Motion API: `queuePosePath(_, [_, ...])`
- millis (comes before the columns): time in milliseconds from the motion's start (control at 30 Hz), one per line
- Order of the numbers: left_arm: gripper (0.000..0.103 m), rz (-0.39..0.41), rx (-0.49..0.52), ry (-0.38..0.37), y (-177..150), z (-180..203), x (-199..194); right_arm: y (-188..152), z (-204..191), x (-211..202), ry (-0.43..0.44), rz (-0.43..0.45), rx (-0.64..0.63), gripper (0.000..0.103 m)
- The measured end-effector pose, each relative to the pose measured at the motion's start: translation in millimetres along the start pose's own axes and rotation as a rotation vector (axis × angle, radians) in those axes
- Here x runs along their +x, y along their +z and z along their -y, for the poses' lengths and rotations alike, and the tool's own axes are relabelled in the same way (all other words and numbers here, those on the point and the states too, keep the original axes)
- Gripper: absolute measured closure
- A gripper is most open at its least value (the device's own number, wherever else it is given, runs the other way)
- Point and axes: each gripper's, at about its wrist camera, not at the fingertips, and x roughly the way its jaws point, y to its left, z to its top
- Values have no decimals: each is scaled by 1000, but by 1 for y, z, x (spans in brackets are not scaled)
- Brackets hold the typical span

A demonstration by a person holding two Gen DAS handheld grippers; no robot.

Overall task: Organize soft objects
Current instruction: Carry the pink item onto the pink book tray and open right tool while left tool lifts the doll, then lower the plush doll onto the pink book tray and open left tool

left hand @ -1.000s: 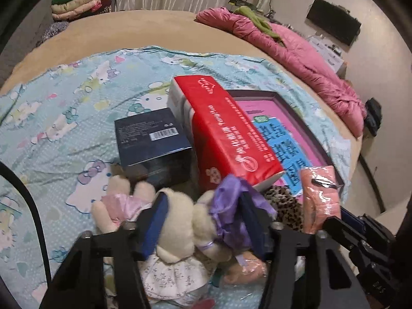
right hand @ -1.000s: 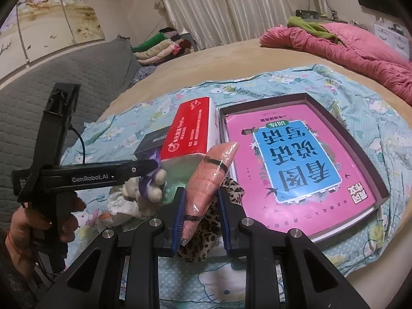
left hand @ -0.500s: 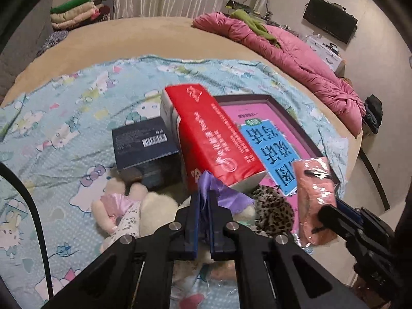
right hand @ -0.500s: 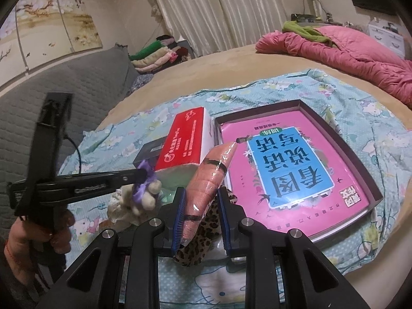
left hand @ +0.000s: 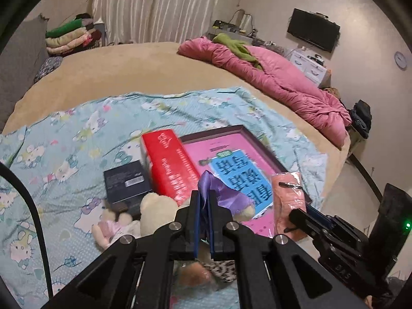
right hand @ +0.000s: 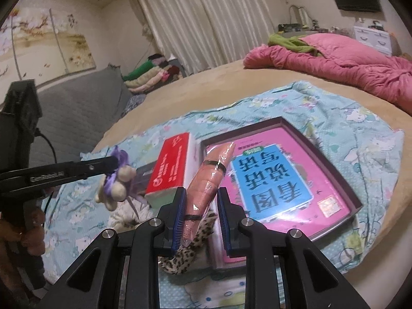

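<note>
**Two soft things in the jaws, both held by thin purchase**

Two grippers are loaded. Nearest the lens in the left wrist view, the left gripper (left hand: pixel 204 213) has its jaws pinched fully together on the purple ribbon (left hand: pixel 221 193) of a cream plush toy (right hand: pixel 116 188), not on the toy's body. The right wrist view shows that toy hanging clear of the blue cartoon bedsheet (left hand: pixel 64 154), dangling at the left of the scene. The right gripper (right hand: pixel 200 213) holds its jaws narrow around a wrapped pink cloth roll (right hand: pixel 208 180), which stands up and leans far-right over the pink book box (right hand: pixel 283 175). A leopard-print cloth (right hand: pixel 180 257) trails below the roll; whether it is clamped too or only caught I cannot tell.

The risks, as I judge them: the ribbon is slick and loosely tied, so the toy's weight could pull it through the pads or undo the bow on a quick swing. The roll's film wrap could slide in a light grip, and the leopard cloth could drop off or drag on the sheet.

Both grippers point forward and downward over the bed, the left one raised, a hand (right hand: pixel 28 231) on its handle at the left edge. Beyond lie a second plush (left hand: pixel 113 229) on the sheet, a dark box (left hand: pixel 126 182) and a red tissue pack (left hand: pixel 170 164); farthest, a pink quilt (left hand: pixel 270 82).
</note>
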Motion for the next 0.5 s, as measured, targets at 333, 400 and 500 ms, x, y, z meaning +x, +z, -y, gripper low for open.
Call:
queuePosePath(333, [98, -7, 78, -25, 14, 53, 17, 10, 37, -12, -54, 57, 91, 78])
queuePosePath(400, [98, -25, 94, -24, 15, 64, 29, 9, 44, -10, -59, 46, 106, 78])
queuePosePath(500, [98, -49, 104, -44, 13, 76, 45, 7, 58, -5, -63, 18, 138, 78])
